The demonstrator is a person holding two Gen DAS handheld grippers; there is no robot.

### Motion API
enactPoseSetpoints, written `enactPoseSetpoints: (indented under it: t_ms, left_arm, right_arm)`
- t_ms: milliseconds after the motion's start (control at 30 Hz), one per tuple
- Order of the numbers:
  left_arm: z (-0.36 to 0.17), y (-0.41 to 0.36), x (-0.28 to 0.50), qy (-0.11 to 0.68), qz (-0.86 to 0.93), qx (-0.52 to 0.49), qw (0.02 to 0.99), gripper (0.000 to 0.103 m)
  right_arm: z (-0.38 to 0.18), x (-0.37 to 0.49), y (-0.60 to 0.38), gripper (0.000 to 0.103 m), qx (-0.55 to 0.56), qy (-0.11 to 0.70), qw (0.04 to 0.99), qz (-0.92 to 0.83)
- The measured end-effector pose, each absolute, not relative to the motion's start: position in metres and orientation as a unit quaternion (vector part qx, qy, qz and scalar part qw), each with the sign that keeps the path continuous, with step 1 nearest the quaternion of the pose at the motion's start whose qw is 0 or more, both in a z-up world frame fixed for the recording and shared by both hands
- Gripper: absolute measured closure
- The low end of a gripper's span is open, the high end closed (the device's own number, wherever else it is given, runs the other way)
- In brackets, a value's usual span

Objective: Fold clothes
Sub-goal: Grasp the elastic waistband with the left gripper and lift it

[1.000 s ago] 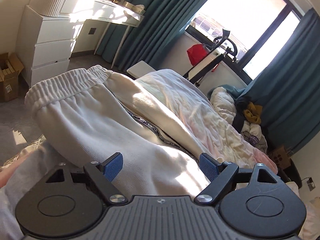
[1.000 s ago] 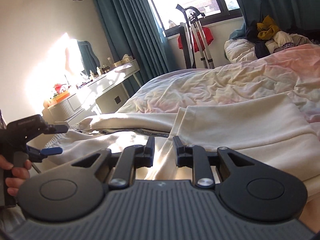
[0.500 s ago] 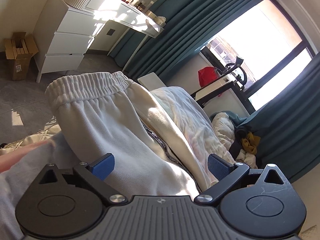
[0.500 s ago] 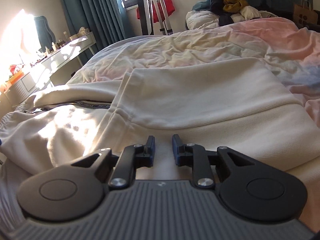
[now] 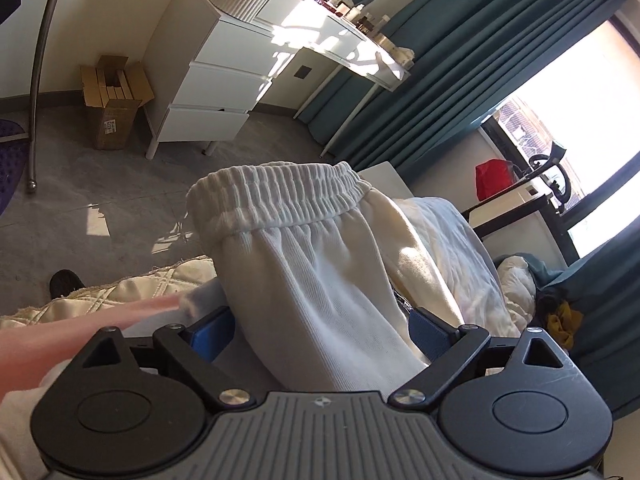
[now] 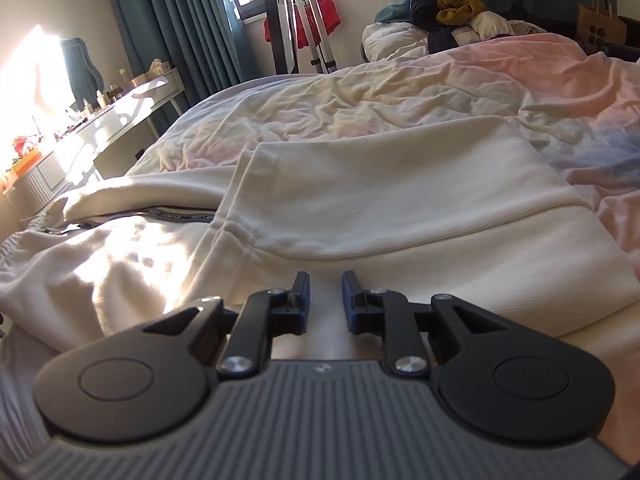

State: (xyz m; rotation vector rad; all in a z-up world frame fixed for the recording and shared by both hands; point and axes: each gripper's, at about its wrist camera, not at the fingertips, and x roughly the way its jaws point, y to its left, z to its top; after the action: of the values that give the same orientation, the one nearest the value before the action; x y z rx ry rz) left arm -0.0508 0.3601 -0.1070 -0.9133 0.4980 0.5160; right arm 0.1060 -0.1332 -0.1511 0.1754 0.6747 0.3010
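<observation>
White sweatpants (image 5: 320,280) with a ribbed elastic waistband (image 5: 280,196) hang over the bed's edge. My left gripper (image 5: 320,332) straddles them just below the waistband. Its jaws are wide and closing, with the fabric between the blue pads (image 5: 212,336) but not clearly squeezed. In the right wrist view a cream sweatshirt (image 6: 400,208) lies flat on the bed, with the sweatpants (image 6: 100,272) to its left. My right gripper (image 6: 324,300) hovers low over the sweatshirt's near hem. Its jaws stand a narrow gap apart with nothing pinched.
A pastel quilt (image 6: 400,92) covers the bed. White drawers (image 5: 216,80), a cardboard box (image 5: 114,112) and a metal pole (image 5: 40,60) stand on the floor to the left. Piled clothes (image 6: 460,12) and a paper bag (image 6: 600,26) sit at the far end.
The left gripper rolled and moved down along the sweatpants, bringing more floor and drawers into view. The right gripper dropped closer to the sweatshirt, then held still.
</observation>
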Motion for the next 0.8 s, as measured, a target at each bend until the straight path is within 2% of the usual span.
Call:
enactPoseSetpoints:
  t_ms: [100,200,267,300,333,367,400,600,800]
  left_arm:
    - [-0.123,0.371,-0.033,0.247,0.237,-0.446,0.827,0.016]
    - [-0.128,0.373,-0.021,0.243,0.248,-0.422,0.837,0.027]
    - [-0.122,0.372,-0.013,0.232,0.250,-0.396,0.853,0.051]
    - [-0.114,0.367,-0.008,0.225,0.249,-0.367,0.868,0.054]
    - [-0.104,0.359,-0.005,0.210,0.243,-0.341,0.883,0.064]
    - [-0.094,0.351,-0.002,0.196,0.237,-0.315,0.898,0.078]
    - [-0.084,0.342,0.000,0.187,0.231,-0.293,0.909,0.082]
    - [-0.005,0.249,0.014,0.117,0.159,-0.181,0.963,0.086]
    - [0.047,0.131,0.044,0.079,0.091,-0.136,0.983,0.087]
  right_arm:
    - [-0.150,0.107,-0.133,0.080,0.071,0.316,0.936,0.141]
    - [-0.160,0.111,-0.128,0.080,0.055,0.328,0.933,0.139]
    - [-0.162,0.112,-0.125,0.080,0.046,0.327,0.934,0.138]
    - [-0.158,0.112,-0.125,0.080,0.048,0.327,0.934,0.139]
    - [-0.155,0.111,-0.125,0.080,0.051,0.326,0.933,0.140]
    - [-0.152,0.111,-0.128,0.080,0.062,0.327,0.932,0.143]
    - [-0.150,0.111,-0.131,0.080,0.073,0.327,0.931,0.146]
    - [-0.129,0.104,-0.159,0.080,0.107,0.311,0.936,0.130]
    - [-0.093,0.096,-0.212,0.080,0.133,0.259,0.951,0.101]
